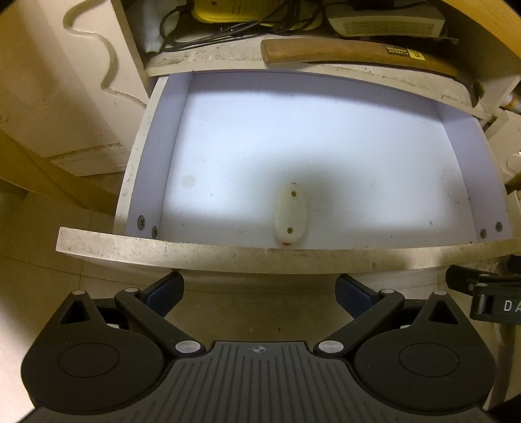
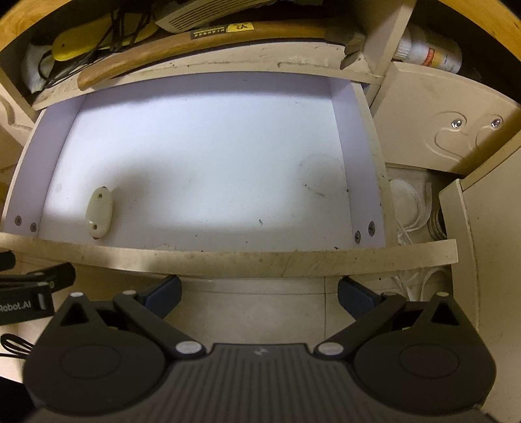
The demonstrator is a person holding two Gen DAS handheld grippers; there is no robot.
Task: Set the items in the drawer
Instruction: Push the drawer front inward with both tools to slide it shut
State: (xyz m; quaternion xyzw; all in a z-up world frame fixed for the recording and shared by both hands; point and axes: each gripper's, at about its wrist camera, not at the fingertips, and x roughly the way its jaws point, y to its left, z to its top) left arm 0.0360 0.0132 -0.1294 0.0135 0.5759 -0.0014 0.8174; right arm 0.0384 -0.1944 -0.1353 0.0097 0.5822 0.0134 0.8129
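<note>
One drawer (image 1: pixel 146 182), pulled out, with one white oval fitting (image 1: pixel 290 213) inside near the front edge, carrying two screws. Four screw heads in the drawer's near corners, two left, two right. On the far shelf: one wooden-handled tool (image 1: pixel 351 53), one yellow object (image 1: pixel 224 11), one grey vented box (image 1: pixel 384 22). One white bottle (image 2: pixel 429 53) far right. Two grippers: left gripper (image 1: pixel 259 294), right gripper (image 2: pixel 259 294).
</note>
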